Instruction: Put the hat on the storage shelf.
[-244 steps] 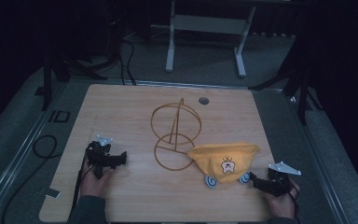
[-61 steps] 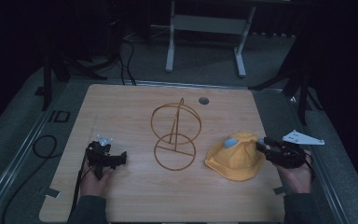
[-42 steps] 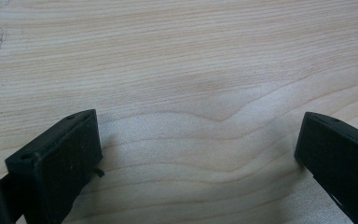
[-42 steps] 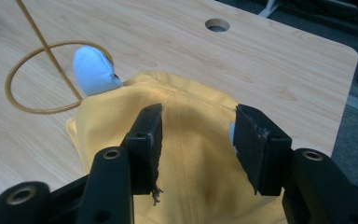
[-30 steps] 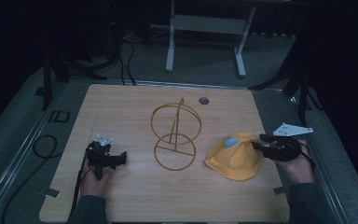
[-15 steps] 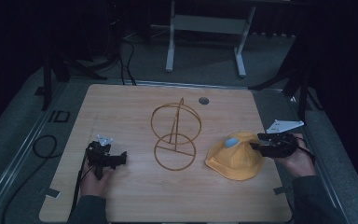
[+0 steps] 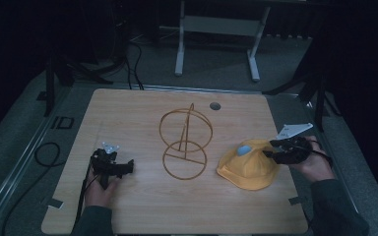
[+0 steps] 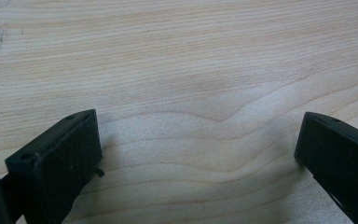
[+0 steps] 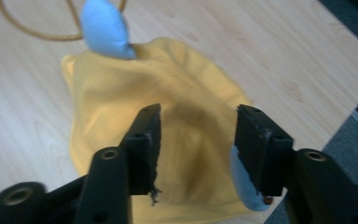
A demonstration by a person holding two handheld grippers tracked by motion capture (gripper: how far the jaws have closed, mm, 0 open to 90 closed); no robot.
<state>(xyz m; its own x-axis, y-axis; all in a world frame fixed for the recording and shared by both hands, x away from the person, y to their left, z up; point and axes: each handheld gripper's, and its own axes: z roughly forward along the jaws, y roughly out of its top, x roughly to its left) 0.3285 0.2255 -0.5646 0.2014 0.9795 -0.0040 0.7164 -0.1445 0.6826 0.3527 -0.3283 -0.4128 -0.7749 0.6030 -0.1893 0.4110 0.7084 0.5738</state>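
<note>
Honestly, right gripper (image 9: 196, 144) hangs half-spread over the yellow hat (image 9: 168, 116), so closing could just snag loose cloth.

Two handheld grippers, both black. Left gripper (image 7: 112, 166) – blocky black body, small grey plate on top, dark cable trailing back along forearm. In left gripper view, jaws matte black slabs with small screw holes on upper face. Right gripper (image 7: 281, 150) – pale grey three-cornered plate on top, black cable looping behind. Jaw arms show round bolt holes; frayed thread on one pad. Sleeves dark, possibly grey-green – light poor.
</note>
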